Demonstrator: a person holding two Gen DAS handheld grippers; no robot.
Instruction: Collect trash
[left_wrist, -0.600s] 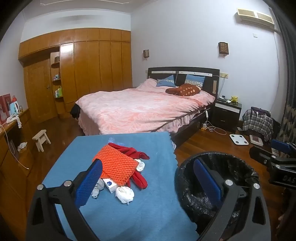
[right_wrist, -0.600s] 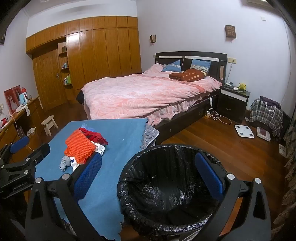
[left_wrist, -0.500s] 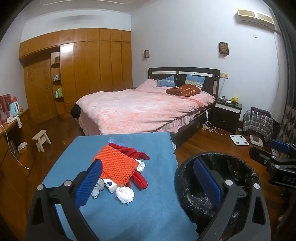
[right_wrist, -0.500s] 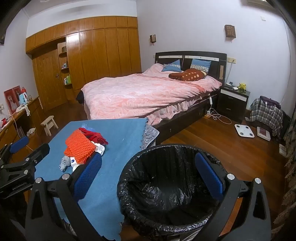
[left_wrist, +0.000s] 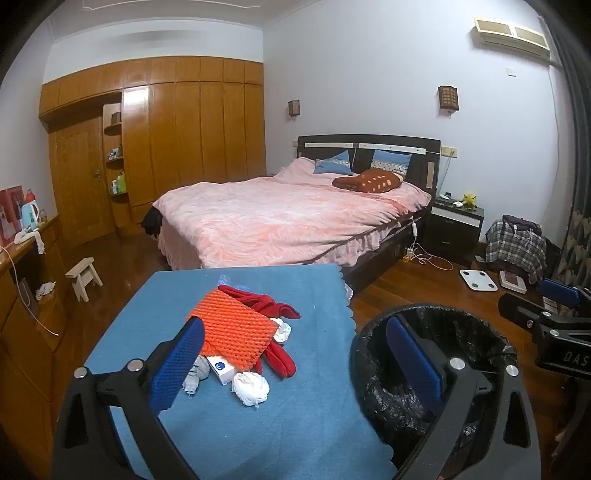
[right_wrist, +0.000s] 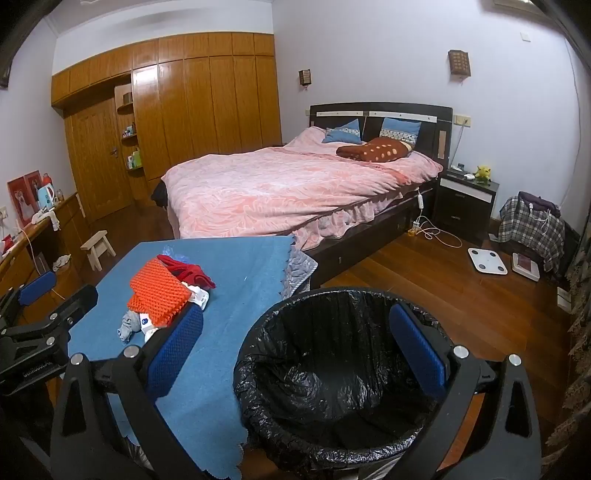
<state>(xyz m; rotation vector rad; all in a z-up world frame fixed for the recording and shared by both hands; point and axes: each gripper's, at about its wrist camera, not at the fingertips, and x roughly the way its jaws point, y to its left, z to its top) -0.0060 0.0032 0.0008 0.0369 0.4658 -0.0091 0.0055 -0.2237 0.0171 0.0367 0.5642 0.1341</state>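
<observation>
Lying heaped: orange mesh trash pile (left_wrist: 236, 330), crumpled.

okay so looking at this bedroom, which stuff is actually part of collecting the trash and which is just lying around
Part of the job:
- orange foam net
- red cloth
- crumpled white tissue
- small white box
- grey wad
- bin with black liner

Just lying about:
- white scale on the floor
- wooden stool
- plaid cloth
- charger cable
- yellow toy on the nightstand
</observation>
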